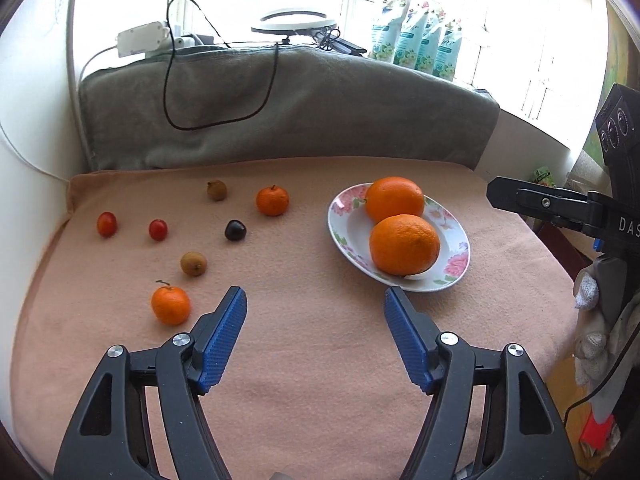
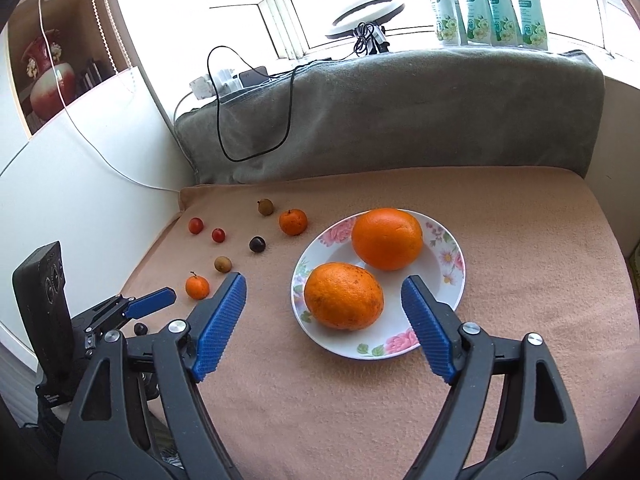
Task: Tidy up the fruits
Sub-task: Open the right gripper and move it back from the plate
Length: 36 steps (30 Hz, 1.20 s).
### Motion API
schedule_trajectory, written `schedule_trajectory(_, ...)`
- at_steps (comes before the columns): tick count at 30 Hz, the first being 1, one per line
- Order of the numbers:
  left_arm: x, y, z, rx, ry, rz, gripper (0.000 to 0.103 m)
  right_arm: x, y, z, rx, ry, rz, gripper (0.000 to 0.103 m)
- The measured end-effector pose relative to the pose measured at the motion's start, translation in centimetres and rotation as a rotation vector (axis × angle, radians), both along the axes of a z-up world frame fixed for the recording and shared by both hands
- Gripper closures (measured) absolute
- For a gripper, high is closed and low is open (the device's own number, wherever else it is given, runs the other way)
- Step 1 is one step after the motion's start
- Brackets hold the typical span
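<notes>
- Hovering nearest, the left gripper has its jaws spread wide over bare peach blanket, holding nothing
- the right gripper likewise has its jaws wide and holds nothing, its right pad over the near right rim of the floral plate and the near orange between the two pads in the right wrist view
- the bench is covered by the peach blanket, and the plate sits on its right half
- on the plate lie two large fruits, the near orange and the far orange, close together; whether they touch I cannot tell
- left of the plate, loose on the blanket, the near mandarin with a short stem lies just left of the left gripper's left pad
- a little farther sits a brown longan, then a dark cherry
- two cherry tomatoes lie to the far left, one nearer the cherry and the other close to the blanket's left edge
- farther back are the far mandarin and a second longan
- a grey blanket stands behind the bench with a black cable looped over it
- farthest, four floral pouches and a ring light stand at the bright window
</notes>
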<state>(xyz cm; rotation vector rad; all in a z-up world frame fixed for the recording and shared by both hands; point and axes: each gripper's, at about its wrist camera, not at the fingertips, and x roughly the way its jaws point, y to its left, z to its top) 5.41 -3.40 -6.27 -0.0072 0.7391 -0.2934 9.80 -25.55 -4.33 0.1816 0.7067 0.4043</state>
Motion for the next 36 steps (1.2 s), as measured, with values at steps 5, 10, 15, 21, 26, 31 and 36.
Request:
schedule_trajectory(5,-1.4,3.6,0.1,-0.026,0.013,0.08,0.024,-0.8,1.8,0.4,-0.02,-0.036,0.03,0.013)
schedule_trajectory(10,-3.3,7.1,-0.1,-0.022,0.0,0.171,0.024,-0.8,4.1,0.5,-0.04,-0.023,0.092,0.012)
schedule_trajectory(15,-5.2,10.3,-0.9,0.01,-0.008,0.261,0.024,-0.8,6.8,0.1,-0.058,-0.01,0.16,0.012)
schedule_trajectory(21,-6.9,13.1,-1.8,0.027,-0.002,0.309,0.025,-0.9,9.9,-0.9,-0.071,-0.007,0.221,0.012)
schedule_trajectory(26,-7.3,14.8,-3.0,0.016,0.021,0.331,0.028,-0.4,12.5,-2.1,-0.088,0.019,0.259,0.012)
schedule_trajectory(31,-6.8,15.9,-4.2,0.008,0.049,0.336,0.045,0.2,14.9,-2.8,-0.109,0.03,0.284,0.012)
schedule_trajectory(36,-6.5,16.6,-5.3,0.003,0.072,0.335,0.05,1.1,17.5,-3.9,-0.137,0.051,0.317,0.014)
